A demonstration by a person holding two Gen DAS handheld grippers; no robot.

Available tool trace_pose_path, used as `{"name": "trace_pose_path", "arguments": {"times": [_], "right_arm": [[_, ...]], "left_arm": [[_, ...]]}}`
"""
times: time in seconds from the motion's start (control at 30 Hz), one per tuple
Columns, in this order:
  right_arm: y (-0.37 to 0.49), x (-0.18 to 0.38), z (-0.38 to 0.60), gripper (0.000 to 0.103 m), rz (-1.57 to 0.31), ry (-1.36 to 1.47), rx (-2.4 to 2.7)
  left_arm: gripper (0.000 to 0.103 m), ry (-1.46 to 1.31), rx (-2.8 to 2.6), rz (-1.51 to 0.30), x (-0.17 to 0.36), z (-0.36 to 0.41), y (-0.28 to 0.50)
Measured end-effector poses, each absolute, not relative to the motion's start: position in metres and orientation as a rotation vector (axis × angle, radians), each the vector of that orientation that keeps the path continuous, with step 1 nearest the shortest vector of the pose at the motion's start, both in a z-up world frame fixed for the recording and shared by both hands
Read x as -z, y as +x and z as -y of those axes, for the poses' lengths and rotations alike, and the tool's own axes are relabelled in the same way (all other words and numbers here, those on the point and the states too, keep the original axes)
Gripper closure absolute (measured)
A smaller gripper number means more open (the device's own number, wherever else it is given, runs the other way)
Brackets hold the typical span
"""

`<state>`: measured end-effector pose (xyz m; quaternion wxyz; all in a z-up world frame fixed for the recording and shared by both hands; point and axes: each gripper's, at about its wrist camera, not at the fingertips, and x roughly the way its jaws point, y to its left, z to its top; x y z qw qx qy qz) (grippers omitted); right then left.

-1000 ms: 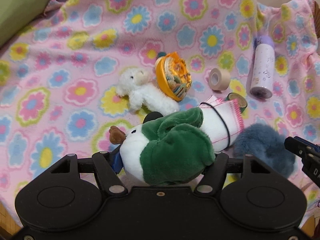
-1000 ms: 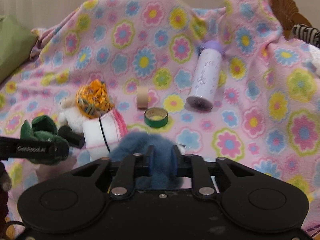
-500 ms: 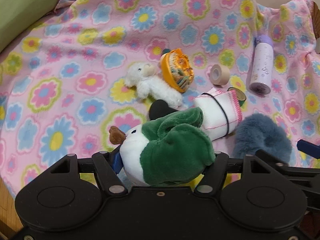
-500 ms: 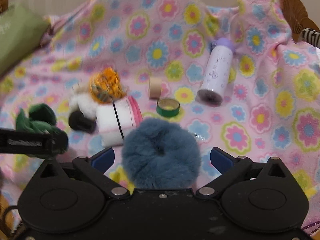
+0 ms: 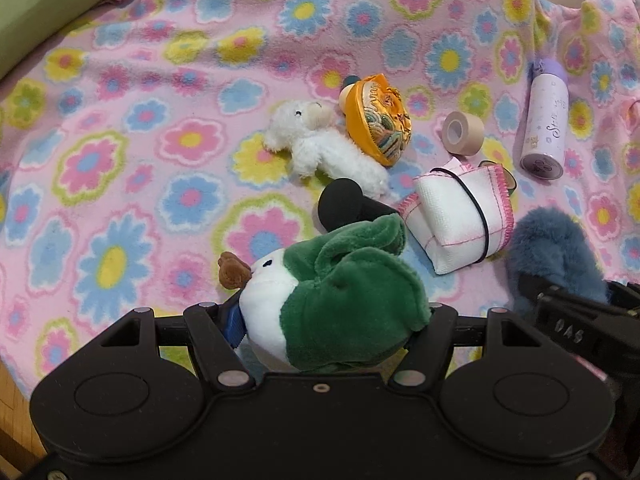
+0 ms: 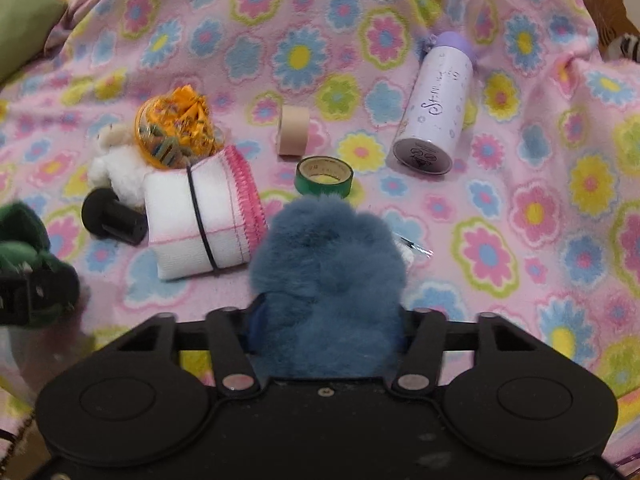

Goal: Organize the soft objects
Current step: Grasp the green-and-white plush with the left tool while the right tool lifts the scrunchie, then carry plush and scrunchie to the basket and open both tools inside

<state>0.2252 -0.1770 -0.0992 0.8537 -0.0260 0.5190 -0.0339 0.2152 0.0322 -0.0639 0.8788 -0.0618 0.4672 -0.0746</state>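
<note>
Soft objects are lying scattered over a pink flowered blanket [image 6: 520,128]. The left hand-held gripper [image 5: 332,320] is clamping a green and white plush toy [image 5: 340,300] between its jaws, the toy's brown nub poking out to the left. The right hand-held gripper [image 6: 326,320] has just been closing its jaws, and a fluffy blue scrunchie [image 6: 328,264] is sitting between them, its fur bulging up and hiding the pads, so it seems to be pinched on both sides. In the left wrist view that scrunchie [image 5: 560,256] is showing at the near right, with the right hand-held gripper's black body over its near edge.

Just beyond the two held things, a rolled white cloth with pink stitching [image 6: 204,220], bound by a black band, is lying on the blanket. A black cylinder [image 6: 112,216] is resting at its left, a white plush lamb [image 5: 320,148] is lying farther back, and an orange patterned pouch [image 5: 376,120] is touching the lamb. A beige tape roll [image 6: 294,130] is standing on edge, a green tape roll [image 6: 324,176] is lying flat near the scrunchie, and a lilac bottle [image 6: 434,108] is lying on its side at the right. A green cushion [image 5: 44,4] is filling the far left corner.
</note>
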Motion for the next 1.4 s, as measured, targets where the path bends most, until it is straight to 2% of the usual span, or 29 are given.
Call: {"name": "trace_pose_path", "arguments": {"times": [0.1, 0.2, 0.77, 1.4], "right_arm": [[0.226, 0.092, 0.188, 0.061, -1.071, 0.008, 0.084], [0.225, 0.081, 0.199, 0.077, -1.031, 0.061, 0.096], [0.201, 0.038, 0.221, 0.079, -0.928, 0.176, 0.077], [0.068, -0.033, 0.213, 0.079, -0.804, 0.174, -0.049]], "left_arm": [[0.039, -0.127, 0.162, -0.965, 0.060, -0.031, 0.214], [0.039, -0.124, 0.168, -0.947, 0.052, -0.029, 0.210], [0.039, -0.085, 0.192, -0.893, 0.027, -0.017, 0.175], [0.039, -0.067, 0.205, -0.835, 0.004, -0.011, 0.076]]}}
